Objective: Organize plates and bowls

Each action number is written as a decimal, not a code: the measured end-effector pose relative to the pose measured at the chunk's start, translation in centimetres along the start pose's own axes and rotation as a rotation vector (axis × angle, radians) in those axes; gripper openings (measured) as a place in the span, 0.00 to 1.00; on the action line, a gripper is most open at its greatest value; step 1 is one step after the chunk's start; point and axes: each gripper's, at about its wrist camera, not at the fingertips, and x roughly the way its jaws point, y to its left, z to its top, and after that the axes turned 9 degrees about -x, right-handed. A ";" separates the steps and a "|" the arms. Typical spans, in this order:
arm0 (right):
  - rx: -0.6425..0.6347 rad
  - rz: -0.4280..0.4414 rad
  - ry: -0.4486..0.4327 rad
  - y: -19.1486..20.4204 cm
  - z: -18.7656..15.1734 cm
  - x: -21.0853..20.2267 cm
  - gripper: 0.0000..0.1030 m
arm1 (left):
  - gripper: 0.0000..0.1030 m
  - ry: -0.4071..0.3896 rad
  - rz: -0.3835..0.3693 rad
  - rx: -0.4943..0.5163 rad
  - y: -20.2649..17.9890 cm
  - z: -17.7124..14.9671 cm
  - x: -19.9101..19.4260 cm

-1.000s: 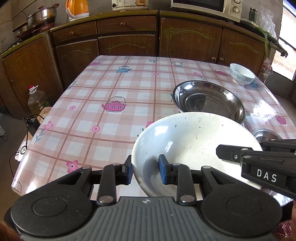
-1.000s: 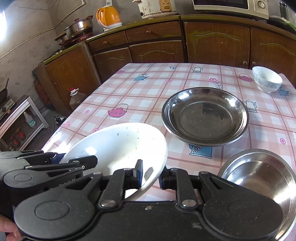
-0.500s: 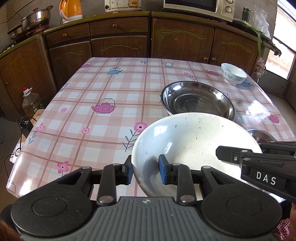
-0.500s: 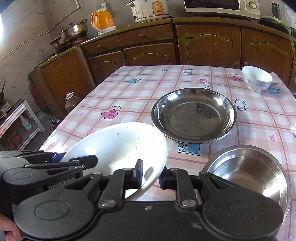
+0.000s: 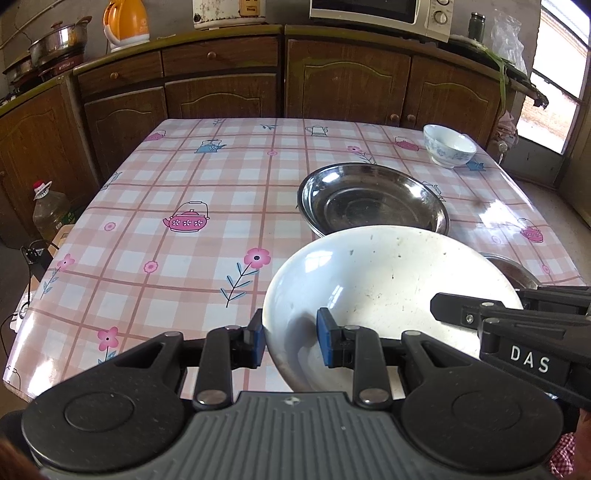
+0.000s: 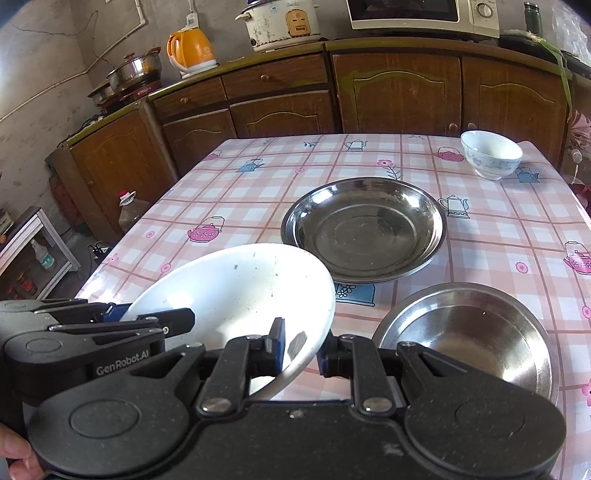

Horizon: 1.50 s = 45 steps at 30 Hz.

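Gripping opposite rims, the left gripper [image 5: 290,341] and right gripper [image 6: 301,349] both have their jaws closed on the white bowl [image 6: 236,295], lifted above the counter [image 5: 207,192] beside the steel plate [image 6: 364,229].

A checked tablecloth [image 5: 207,192] with teapots and flowers is spread over the table. Behind, on brown cabinets [image 6: 280,107], an orange kettle [image 6: 191,51], a rice cooker [image 6: 282,23] and a microwave [image 5: 380,14] are set — an oil bottle [image 5: 50,212] is stood on the floor.

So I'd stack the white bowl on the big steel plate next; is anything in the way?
Nothing visible. Both grippers, left and right, grip the white bowl; the steel plate just beyond it is empty.
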 end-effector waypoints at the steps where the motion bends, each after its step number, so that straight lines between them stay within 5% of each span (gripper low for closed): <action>1: 0.002 -0.001 -0.001 -0.1 0.0 -0.1 0.22 | 0.28 -0.001 -0.001 0.001 -0.1 0.0 0.0; 45: 0.124 -0.125 -0.065 -4.9 -1.9 -4.6 0.22 | 0.28 -0.068 -0.085 0.142 -7.0 0.9 -0.6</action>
